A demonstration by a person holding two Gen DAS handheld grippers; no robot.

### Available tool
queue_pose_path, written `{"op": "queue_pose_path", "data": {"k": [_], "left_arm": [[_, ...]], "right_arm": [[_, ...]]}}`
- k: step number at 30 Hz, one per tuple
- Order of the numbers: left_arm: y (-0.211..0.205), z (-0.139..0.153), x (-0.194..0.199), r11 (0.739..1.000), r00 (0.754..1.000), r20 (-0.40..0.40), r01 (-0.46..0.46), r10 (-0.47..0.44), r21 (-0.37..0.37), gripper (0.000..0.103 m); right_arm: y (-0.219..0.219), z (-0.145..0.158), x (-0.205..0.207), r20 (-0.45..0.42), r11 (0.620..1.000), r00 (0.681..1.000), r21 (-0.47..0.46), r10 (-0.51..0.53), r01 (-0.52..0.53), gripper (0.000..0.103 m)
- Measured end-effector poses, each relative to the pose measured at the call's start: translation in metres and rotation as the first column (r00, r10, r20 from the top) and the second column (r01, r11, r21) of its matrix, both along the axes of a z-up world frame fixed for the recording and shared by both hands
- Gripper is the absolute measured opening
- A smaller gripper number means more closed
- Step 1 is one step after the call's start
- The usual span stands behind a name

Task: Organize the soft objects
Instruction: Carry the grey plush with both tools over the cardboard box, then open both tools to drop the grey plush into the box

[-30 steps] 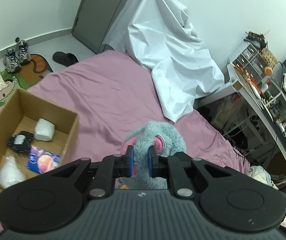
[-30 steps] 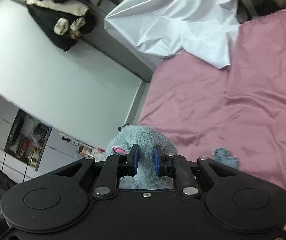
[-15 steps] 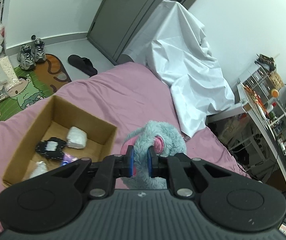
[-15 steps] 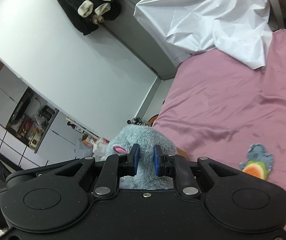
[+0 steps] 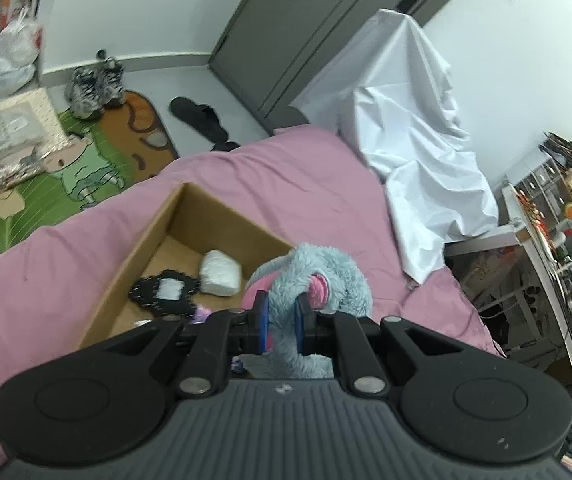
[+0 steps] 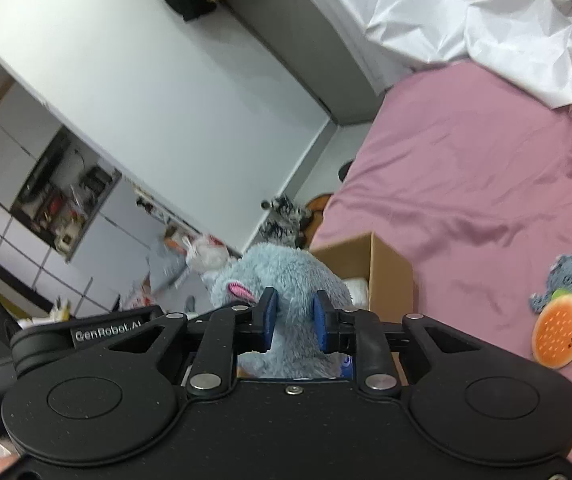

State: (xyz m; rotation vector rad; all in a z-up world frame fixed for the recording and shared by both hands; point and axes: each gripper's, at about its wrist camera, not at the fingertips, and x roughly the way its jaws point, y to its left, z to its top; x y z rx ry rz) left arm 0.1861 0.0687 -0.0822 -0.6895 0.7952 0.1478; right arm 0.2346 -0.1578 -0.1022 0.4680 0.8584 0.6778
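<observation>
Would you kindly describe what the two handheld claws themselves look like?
Both are matte black plastic with silver pivot screws and blue finger pads. The left claw has a ribbed grey body; the right claw is smooth and speckled. White "GenRobot.AI" lettering appears on the unit beside it.

On the bed (image 5: 85, 264) we find the box (image 5: 133, 268); inside it, a wrapped pad (image 5: 220, 278) right of a flat patch (image 5: 164, 292). The plush (image 5: 318, 276) hangs above its near-right corner, perhaps. A burger toy (image 6: 562, 334) lies well right.
</observation>
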Motion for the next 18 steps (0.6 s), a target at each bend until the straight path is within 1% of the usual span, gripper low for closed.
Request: {"op": "queue_pose_path", "data": {"k": [3, 5, 7, 12, 16, 18], "left_arm": [[0.01, -0.012, -0.002, 1.0, 0.999, -0.031, -0.025, 0.024, -0.008, 0.011], [0.015, -0.018, -0.003, 0.999, 0.999, -0.04, -0.034, 0.034, -0.011, 0.011], [0.018, -0.023, -0.003, 0.999, 0.998, -0.048, -0.043, 0.042, -0.011, 0.011], [0.015, -0.036, 0.0, 0.999, 0.996, -0.089, -0.034, 0.032, -0.022, 0.012], [0.013, -0.045, 0.003, 0.999, 0.988, -0.147, -0.039, 0.038, -0.004, 0.014], [0.012, -0.044, 0.005, 0.999, 0.985, -0.168, -0.038, 0.039, 0.01, 0.015]], "right_arm": [[0.001, 0.002, -0.002, 0.007, 1.0, 1.0, -0.019, 0.005, -0.004, 0.023], [-0.002, 0.004, -0.003, 0.006, 1.0, 1.0, -0.014, -0.002, 0.002, 0.026], [-0.006, 0.006, -0.003, 0.006, 1.0, 1.0, -0.015, -0.013, 0.013, 0.027], [-0.01, 0.003, 0.0, -0.017, 0.997, 0.999, -0.065, -0.047, 0.046, 0.029], [-0.019, 0.001, 0.006, -0.041, 0.994, 0.997, -0.087, -0.071, 0.068, 0.029], [-0.027, 0.004, 0.009, -0.047, 0.994, 0.995, -0.078, -0.084, 0.081, 0.032]]}}
